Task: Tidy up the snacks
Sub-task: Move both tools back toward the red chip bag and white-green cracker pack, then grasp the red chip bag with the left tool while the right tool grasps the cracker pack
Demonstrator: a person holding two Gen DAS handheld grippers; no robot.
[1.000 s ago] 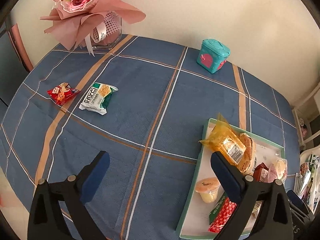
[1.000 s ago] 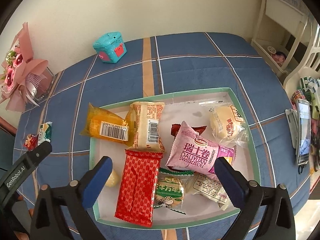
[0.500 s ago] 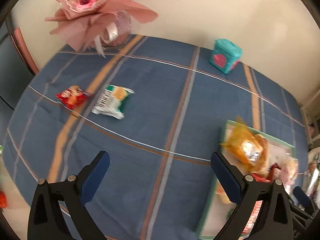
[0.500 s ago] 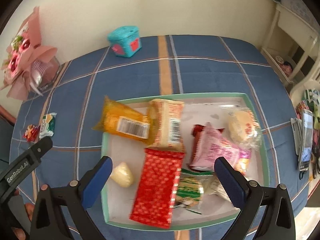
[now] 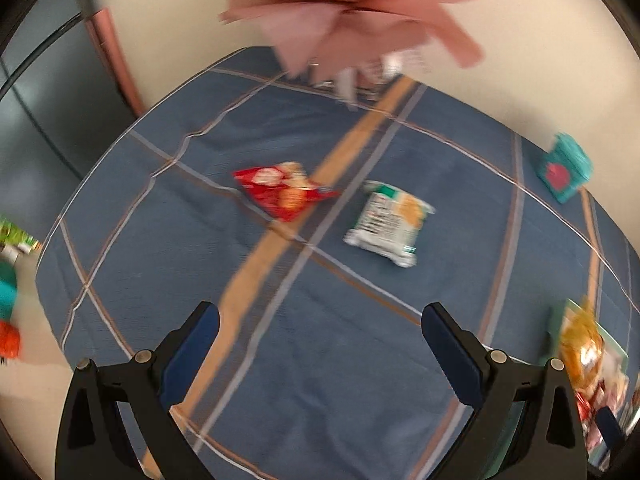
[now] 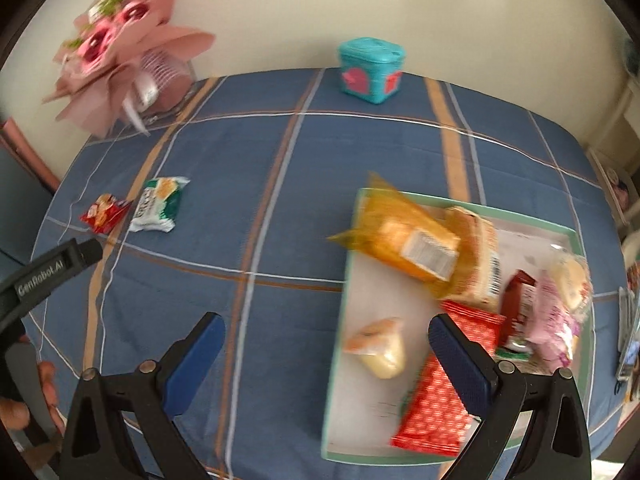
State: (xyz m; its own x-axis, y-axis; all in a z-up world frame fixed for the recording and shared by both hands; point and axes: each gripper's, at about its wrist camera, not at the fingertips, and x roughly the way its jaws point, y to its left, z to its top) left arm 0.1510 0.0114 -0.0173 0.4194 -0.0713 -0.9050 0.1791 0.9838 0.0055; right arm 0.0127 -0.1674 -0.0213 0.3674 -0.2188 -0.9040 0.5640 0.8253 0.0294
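A red snack packet [image 5: 282, 192] and a green-and-white snack packet [image 5: 387, 224] lie loose on the blue checked tablecloth; both also show in the right wrist view, the red one [image 6: 105, 213] and the green-and-white one [image 6: 158, 204]. A green-rimmed white tray [image 6: 340, 344] at the right holds several snacks, among them an orange packet [image 6: 404, 240] and a red packet [image 6: 440, 392]. My left gripper [image 5: 320, 340] is open and empty, short of the two loose packets. My right gripper [image 6: 326, 344] is open and empty over the tray's left edge.
A pink flower bouquet [image 6: 120, 52] in a vase stands at the far left by the wall. A teal box [image 6: 370, 68] stands at the back. The table edge curves off at the left. Shelving and clutter are off the right side.
Both grippers have swung left. The loose packets are now nearer the middle of the left view, and the tray has slid to the right in both views. Both grippers stay open.
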